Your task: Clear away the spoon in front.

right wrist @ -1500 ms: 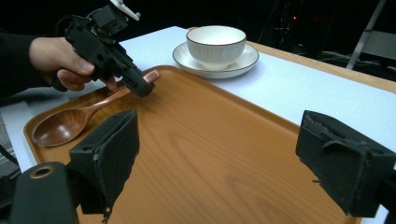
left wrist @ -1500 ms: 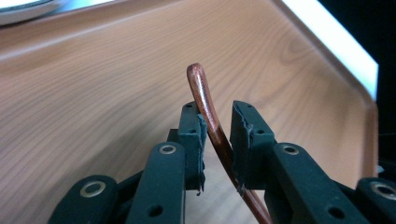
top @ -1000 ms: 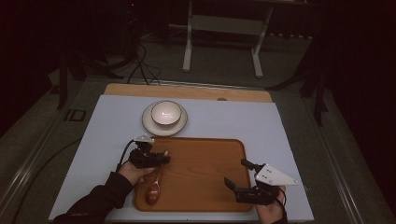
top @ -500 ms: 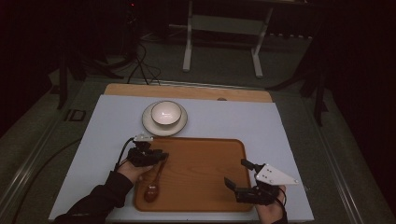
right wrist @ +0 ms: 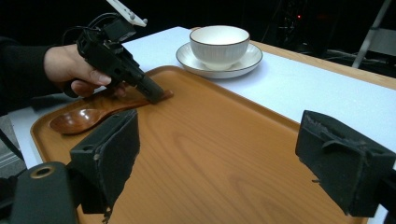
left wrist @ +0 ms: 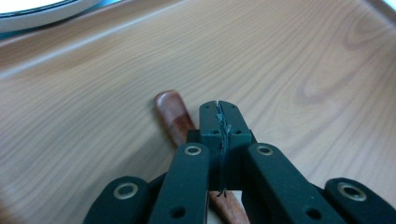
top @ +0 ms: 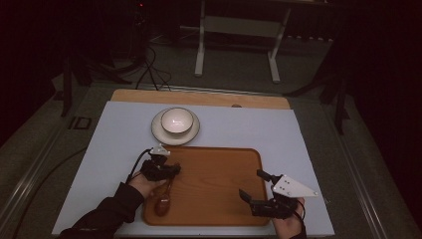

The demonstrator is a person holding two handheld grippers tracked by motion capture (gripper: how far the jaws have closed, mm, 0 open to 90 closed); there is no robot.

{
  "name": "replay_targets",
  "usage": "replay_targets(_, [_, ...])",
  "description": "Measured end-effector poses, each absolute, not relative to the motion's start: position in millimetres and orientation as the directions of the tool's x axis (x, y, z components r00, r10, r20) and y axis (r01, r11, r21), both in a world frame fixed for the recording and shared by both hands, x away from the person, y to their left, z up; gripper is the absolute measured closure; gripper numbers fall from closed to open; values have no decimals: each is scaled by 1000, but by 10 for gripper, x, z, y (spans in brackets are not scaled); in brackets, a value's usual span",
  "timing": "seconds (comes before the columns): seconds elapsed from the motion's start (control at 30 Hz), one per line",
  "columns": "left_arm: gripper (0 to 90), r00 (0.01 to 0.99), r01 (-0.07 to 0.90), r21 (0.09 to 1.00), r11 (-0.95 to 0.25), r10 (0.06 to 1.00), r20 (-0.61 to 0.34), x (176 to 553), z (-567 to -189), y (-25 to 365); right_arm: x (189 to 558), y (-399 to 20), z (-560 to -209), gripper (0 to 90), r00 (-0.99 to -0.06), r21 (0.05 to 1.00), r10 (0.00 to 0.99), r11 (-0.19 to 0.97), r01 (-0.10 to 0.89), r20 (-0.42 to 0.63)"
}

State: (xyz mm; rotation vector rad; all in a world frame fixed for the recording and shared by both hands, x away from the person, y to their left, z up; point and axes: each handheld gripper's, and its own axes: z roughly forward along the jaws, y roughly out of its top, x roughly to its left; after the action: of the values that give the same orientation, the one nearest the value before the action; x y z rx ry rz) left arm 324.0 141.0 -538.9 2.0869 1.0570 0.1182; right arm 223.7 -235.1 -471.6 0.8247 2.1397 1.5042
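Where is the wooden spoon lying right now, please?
In the high view, the wooden spoon lies at the left end of the wooden tray, its handle under the left gripper, near the person's side of the bowl.

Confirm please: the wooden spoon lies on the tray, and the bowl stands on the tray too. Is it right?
Not quite. The spoon does lie on the tray, but the bowl stands on a saucer beyond the tray, as the high view shows.

No lettering, label, brand mark or number can be read anywhere in these pictures. The dim light leaves every surface plain, with no sign or print to make out.
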Motion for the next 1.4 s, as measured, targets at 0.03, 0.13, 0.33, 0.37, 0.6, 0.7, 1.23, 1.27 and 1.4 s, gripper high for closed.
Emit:
replay_targets(0.03, [890,646,648,673,-357,725,-238,3243,-5389,1410,2237,-2350,-4716,137,-748,939,664,249,238,14])
replay_targets(0.13, [890,635,654,671,-349,736,-236,3258,-5392,1447,2234,-2350,-4714,137,-749,940,663,248,234,11])
replay_targets(0.33, [890,607,668,668,-328,759,-234,3275,-5395,1544,2237,-2346,-4717,137,-748,939,663,248,238,14])
replay_targets(0.37, [890,604,671,668,-322,760,-240,3279,-5398,1556,2236,-2344,-4717,137,-749,939,663,249,237,13])
replay_targets(0.6, [889,602,665,671,-327,767,-222,3274,-5389,1584,2239,-2344,-4718,137,-748,939,663,248,238,15])
replay_targets(0.7, [886,613,656,688,-312,752,-244,3266,-5363,1594,2239,-2343,-4718,137,-749,939,663,248,238,15])
replay_targets(1.23, [570,718,531,804,-267,645,-261,3115,-5087,1555,2239,-2343,-4718,137,-749,939,662,248,238,15])
replay_targets(1.27, [528,720,532,807,-257,639,-271,3110,-5074,1566,2240,-2343,-4719,137,-749,939,662,248,239,16])
replay_targets(1.4, [379,717,539,815,-214,624,-311,3098,-5032,1605,2243,-2339,-4723,137,-750,938,661,249,240,16])
